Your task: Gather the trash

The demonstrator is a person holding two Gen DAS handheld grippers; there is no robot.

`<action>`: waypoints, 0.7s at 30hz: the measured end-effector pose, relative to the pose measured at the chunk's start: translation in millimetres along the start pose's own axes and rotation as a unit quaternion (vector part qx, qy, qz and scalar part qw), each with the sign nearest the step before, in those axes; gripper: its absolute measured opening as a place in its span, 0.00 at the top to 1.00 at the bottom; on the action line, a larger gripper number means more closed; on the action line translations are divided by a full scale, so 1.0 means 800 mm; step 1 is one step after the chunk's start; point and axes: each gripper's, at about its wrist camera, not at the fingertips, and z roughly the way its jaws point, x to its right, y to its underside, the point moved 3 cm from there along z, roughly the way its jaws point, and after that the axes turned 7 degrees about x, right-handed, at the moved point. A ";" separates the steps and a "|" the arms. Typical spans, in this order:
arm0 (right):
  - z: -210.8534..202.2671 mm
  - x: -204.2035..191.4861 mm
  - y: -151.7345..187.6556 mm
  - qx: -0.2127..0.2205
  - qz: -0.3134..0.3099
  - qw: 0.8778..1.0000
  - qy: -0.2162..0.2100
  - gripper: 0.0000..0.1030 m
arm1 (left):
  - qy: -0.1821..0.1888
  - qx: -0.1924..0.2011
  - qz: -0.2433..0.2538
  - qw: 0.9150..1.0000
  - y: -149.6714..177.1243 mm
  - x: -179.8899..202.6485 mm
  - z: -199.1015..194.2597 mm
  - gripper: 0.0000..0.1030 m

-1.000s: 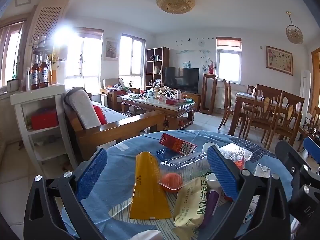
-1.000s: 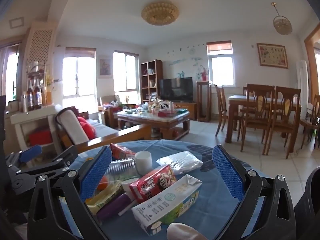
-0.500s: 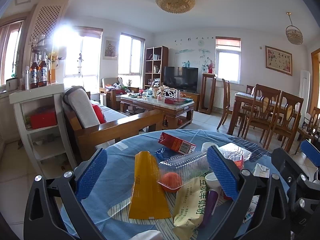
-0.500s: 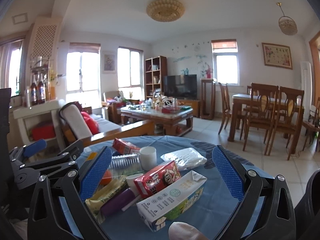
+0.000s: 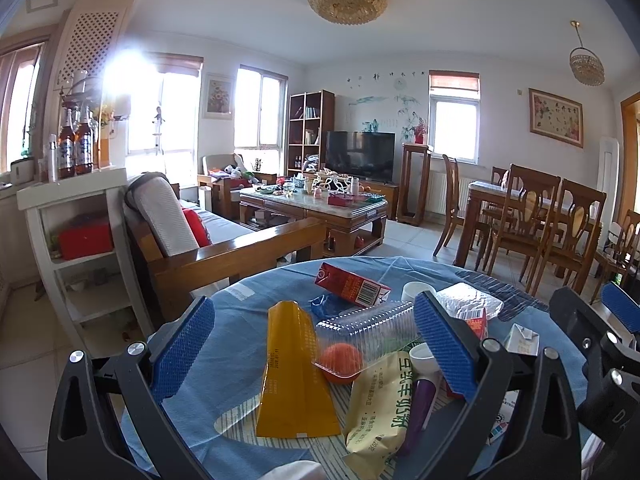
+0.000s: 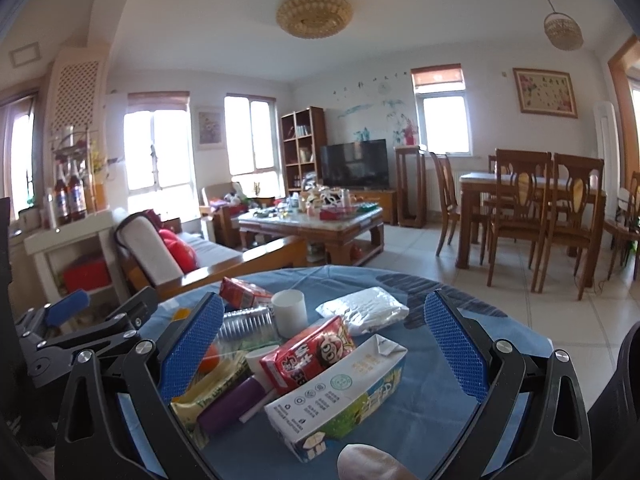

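Trash is heaped on the blue table (image 6: 460, 392). Largest, the milk carton (image 6: 340, 396) at 6 o'clock looks light and stiff; pinch its long flat sides. The clear tray (image 5: 364, 336) looks crushable, the yellow pouch (image 5: 294, 376) limp and slick. Left gripper (image 5: 316, 356) and right gripper (image 6: 324, 348) both gape, empty.

Bright daylight pours through the windows (image 5: 260, 112); strong glare blooms at upper left in the left view. Fisheye bends edges; corners are dark.
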 end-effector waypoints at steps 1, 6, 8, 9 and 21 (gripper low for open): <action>0.000 0.000 0.000 0.000 0.000 1.000 0.000 0.04 | 0.000 0.000 0.000 1.000 0.000 0.000 0.000 0.05; 0.001 0.000 0.001 -0.001 0.001 1.000 0.000 0.04 | 0.001 -0.001 0.001 1.000 0.001 0.002 0.001 0.05; 0.001 0.000 0.001 -0.002 0.003 1.000 -0.002 0.04 | 0.001 -0.002 0.002 1.000 0.001 0.004 0.002 0.05; 0.002 0.000 0.001 -0.003 0.004 1.000 -0.002 0.04 | 0.002 -0.002 0.002 1.000 0.001 0.004 0.002 0.05; 0.009 0.003 0.005 -0.014 0.014 1.000 -0.007 0.04 | 0.006 -0.008 0.006 1.000 0.002 0.005 0.005 0.05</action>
